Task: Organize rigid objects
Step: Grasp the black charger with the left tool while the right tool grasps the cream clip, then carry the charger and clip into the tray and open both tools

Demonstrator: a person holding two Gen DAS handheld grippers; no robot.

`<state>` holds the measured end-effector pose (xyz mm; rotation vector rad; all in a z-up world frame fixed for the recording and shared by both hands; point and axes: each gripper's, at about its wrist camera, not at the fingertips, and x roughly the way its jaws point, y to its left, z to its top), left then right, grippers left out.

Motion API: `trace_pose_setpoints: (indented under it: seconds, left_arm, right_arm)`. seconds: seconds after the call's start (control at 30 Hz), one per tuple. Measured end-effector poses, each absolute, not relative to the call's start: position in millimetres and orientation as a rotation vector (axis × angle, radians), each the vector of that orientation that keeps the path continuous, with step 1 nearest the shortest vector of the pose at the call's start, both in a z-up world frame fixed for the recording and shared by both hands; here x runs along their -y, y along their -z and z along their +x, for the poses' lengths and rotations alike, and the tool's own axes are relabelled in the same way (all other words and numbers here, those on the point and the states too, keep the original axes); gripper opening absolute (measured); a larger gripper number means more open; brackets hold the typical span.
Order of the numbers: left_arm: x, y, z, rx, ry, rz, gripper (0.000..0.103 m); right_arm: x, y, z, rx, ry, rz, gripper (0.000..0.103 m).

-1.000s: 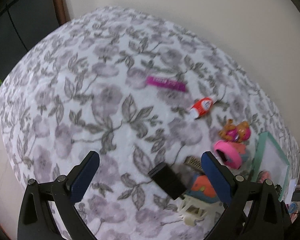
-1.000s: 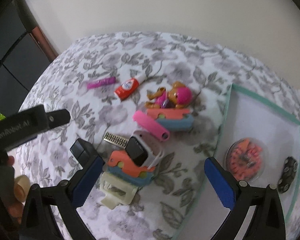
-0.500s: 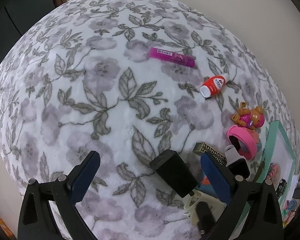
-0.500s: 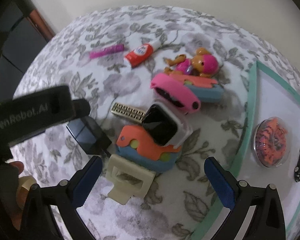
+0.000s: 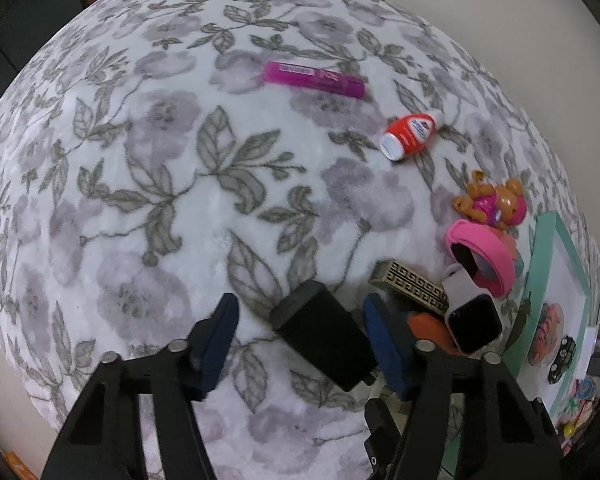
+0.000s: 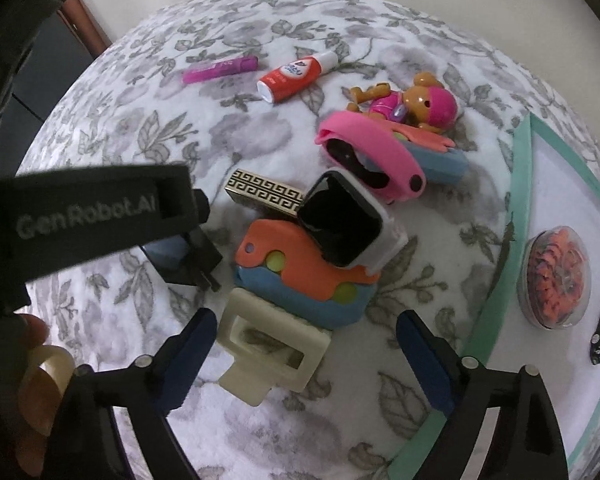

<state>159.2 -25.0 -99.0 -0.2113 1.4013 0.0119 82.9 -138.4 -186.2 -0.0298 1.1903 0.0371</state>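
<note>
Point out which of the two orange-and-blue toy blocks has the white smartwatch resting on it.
The nearer orange-and-blue block, beside the cream clip, carries the smartwatch. The farther block lies under the pink strap, by the dog figure.

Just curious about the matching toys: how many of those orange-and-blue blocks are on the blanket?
2. One orange-and-blue block lies in the middle under the white smartwatch; the other lies farther back beneath the pink band, beside the toy dog. More could be hidden.

Cream hair clip (image 6: 270, 350) between wide jaws, just below orange-and-blue toy (image 6: 304, 280) on floral blanket (image 6: 240, 128).
</note>
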Motion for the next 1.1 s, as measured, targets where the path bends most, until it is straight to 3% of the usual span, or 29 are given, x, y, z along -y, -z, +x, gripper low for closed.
trace_pose_setpoints:
  seconds: [0.2,0.8,1.1]
  left_arm:
    - [45.1,103.9,157.1,-1.399,0.01,-0.154,0.044]
    - [70.7,115.6,145.1,-1.425,0.039,-0.082,0.042]
    - [72.4,112.1,144.5,-1.415,0.042,-0.096,0.037]
  right_arm:
    - [144.4,186.8,77.3,-1.224,-0.039,-0.014,0.079]
    - [144.8,192.7,53.8,-1.262,-0.008,-0.075,0.033]
    - [165.1,186.4,60.8,-1.255,-0.03,-0.013,0.033]
